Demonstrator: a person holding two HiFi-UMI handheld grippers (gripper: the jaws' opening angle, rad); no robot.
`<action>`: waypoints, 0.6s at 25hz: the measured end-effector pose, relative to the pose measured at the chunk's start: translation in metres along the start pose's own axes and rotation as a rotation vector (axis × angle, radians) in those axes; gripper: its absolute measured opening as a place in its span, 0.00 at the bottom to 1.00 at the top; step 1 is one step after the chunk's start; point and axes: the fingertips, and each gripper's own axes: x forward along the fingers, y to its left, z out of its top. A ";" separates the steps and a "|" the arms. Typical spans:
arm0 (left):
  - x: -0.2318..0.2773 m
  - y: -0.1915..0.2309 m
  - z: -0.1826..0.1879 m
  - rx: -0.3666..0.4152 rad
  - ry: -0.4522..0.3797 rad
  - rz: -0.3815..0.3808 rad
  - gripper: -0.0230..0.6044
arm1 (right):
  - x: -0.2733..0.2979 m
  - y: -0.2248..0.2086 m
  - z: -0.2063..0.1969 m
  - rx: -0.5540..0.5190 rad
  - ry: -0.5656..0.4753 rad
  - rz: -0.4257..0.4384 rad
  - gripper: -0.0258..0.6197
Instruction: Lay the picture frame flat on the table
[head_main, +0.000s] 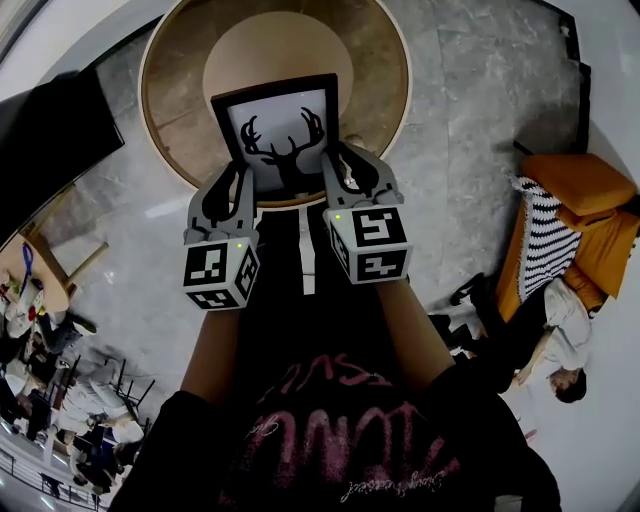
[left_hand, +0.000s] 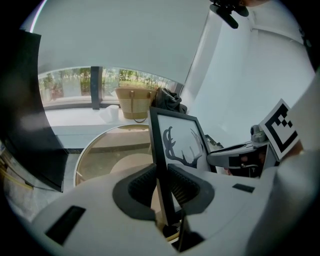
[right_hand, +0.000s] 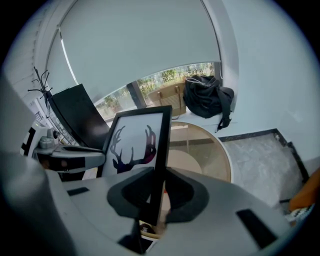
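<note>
So, head view first: the picture frame (head_main: 280, 130) with the antler print is up on edge over the round wooden table (head_main: 385, 60), not flat. The left gripper (head_main: 232, 188) is on its left side edge and the right gripper (head_main: 352, 172) is on its right side edge, both down near the bottom corners. Can't tell if the bottom edge actually touches the tabletop.

Left gripper view: the jaws are clamped on the frame's black border, which runs straight up between them with the print off to the right. Behind the table there's a woven basket (left_hand: 134, 102) on the window ledge with a black bag (left_hand: 169, 100) just beside it. Can't see what's inside either one.

Right gripper view: same deal, jaws pinched tight on the frame's other edge, with the frame rising up between them. Basket and black bag sit side by side on the ledge, contents hidden.
</note>
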 end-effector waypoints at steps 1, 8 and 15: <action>0.003 0.001 -0.004 -0.004 0.007 0.001 0.15 | 0.003 -0.001 -0.004 0.002 0.007 0.001 0.17; 0.023 0.008 -0.035 -0.031 0.057 0.007 0.16 | 0.029 -0.007 -0.033 0.012 0.065 0.011 0.17; 0.043 0.013 -0.071 -0.055 0.102 0.015 0.15 | 0.052 -0.015 -0.067 0.030 0.113 0.022 0.17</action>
